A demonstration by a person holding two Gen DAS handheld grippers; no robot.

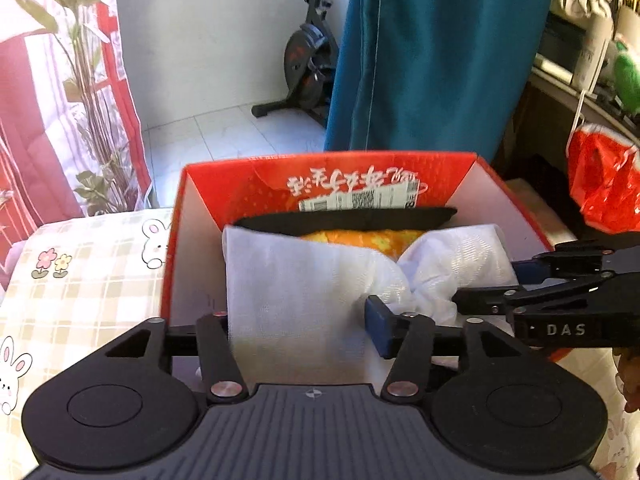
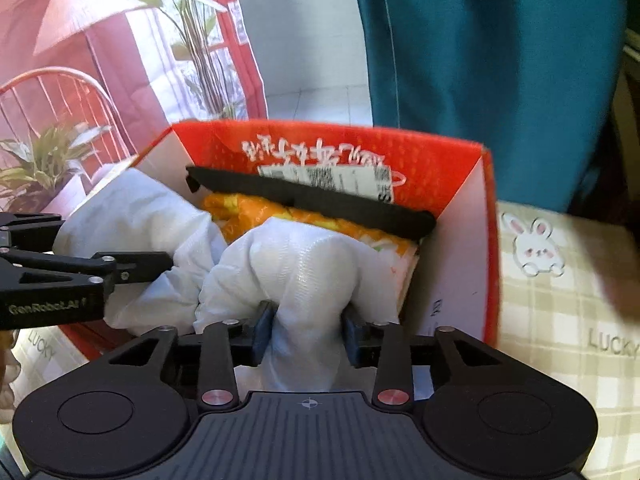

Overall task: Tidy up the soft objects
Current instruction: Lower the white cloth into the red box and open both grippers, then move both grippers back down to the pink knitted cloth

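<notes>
A red cardboard box stands on the table. Inside lie a black cloth, an orange flowered cloth and a white mesh cloth at the front. My left gripper is shut on the left part of the white cloth; only its right blue pad shows. My right gripper is shut on a bunched fold of the same cloth, over the box's near edge. The right gripper also shows in the left wrist view, the left gripper in the right wrist view.
The table has a checked bunny-print cover. Behind stand a teal curtain, an exercise bike, plants and a red plastic bag. A red chair is at the left.
</notes>
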